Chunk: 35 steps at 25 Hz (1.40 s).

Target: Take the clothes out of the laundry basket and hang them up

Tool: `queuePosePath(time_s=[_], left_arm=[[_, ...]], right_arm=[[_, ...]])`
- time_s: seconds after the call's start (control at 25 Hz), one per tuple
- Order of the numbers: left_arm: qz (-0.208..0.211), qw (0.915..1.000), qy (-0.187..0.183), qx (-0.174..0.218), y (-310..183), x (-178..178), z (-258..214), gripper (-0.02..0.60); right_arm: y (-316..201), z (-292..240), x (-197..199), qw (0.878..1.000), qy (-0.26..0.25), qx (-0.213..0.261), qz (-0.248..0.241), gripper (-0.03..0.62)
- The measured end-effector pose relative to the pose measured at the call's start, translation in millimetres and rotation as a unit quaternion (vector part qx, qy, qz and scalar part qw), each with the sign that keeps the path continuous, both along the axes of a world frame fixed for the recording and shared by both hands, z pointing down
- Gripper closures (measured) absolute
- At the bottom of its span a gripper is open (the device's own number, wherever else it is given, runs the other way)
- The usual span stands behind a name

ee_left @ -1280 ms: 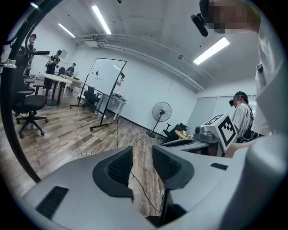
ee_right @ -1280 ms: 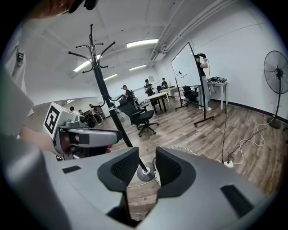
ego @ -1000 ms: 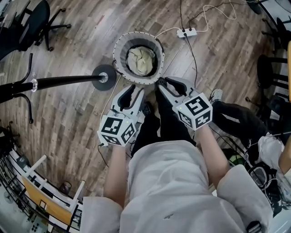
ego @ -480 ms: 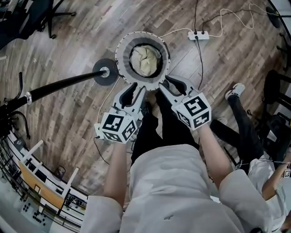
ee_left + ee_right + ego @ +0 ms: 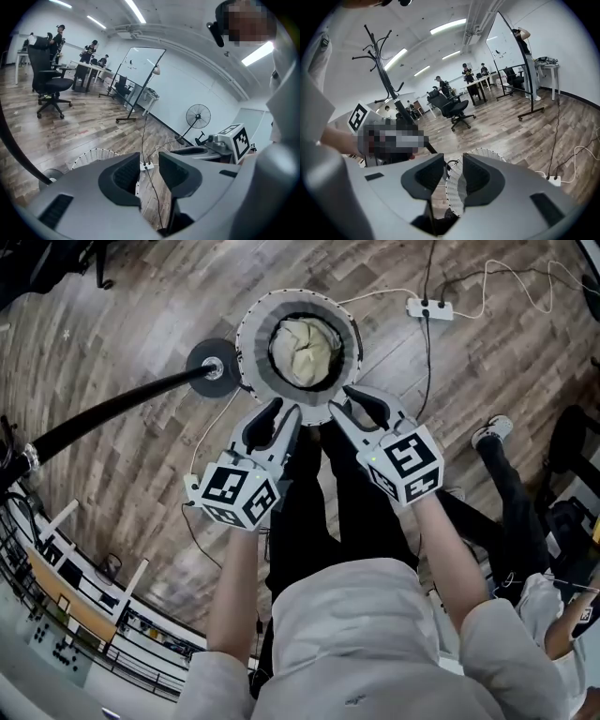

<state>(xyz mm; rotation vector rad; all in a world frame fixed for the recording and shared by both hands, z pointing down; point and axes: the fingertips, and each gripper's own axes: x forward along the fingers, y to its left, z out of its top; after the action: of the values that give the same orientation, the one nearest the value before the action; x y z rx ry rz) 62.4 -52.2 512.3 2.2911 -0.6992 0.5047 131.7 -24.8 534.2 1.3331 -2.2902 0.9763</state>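
A round white mesh laundry basket stands on the wooden floor straight ahead, with a crumpled cream garment inside it. My left gripper and right gripper are side by side, their tips over the basket's near rim. Both stand open with nothing between the jaws. In the left gripper view the left gripper shows floor and a cable through its gap, with the basket to the left. In the right gripper view the basket's mesh wall shows through the gap of the right gripper.
A black coat stand rises left of the basket, its round base almost against it. A white power strip with cables lies behind the basket. Another person's leg and shoe are at the right. Office chairs, a whiteboard and a fan stand farther off.
Both grippers have moved forward and down toward the basket; their tips now overlap its near rim. The jaws look unchanged and hold nothing.
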Motion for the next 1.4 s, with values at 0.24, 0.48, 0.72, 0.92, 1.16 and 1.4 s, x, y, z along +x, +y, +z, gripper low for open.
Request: queuePosePath(time_s=[0.24,0.48,0.72,0.92,1.16,1.4], left_arm=[[-0.007,1.0000,0.000,-0.001,-12.7,2.8,28.4,0.451],[-0.028,0.9995,-0.006,0.008,-21.5,-10.0,75.6,0.453],[-0.035,0.9992,-0.020,-0.002,-25.9,-22.5,144.2,0.453],[-0.041,0.9987,-0.027,-0.010,-31.6,-32.4,179.7,0.453],[-0.041,0.9987,-0.024,-0.015,-43.0,-45.0,212.2,0.453],[-0.043,0.9984,-0.027,-0.023,-53.9,-45.9,242.4,0.454]], right_arm=[[-10.4,34.6,-2.2,1.000,-0.005,-0.007,-0.005,0.479],[-17.5,78.6,-8.0,1.000,-0.017,-0.010,-0.007,0.479],[-22.8,137.5,-19.2,1.000,-0.009,-0.027,-0.007,0.479],[-30.1,176.4,-27.7,0.999,-0.007,-0.043,-0.005,0.477],[-52.1,219.5,-34.5,0.999,-0.003,-0.050,-0.001,0.476],[-78.7,266.2,-35.8,0.999,0.020,-0.044,-0.003,0.473]])
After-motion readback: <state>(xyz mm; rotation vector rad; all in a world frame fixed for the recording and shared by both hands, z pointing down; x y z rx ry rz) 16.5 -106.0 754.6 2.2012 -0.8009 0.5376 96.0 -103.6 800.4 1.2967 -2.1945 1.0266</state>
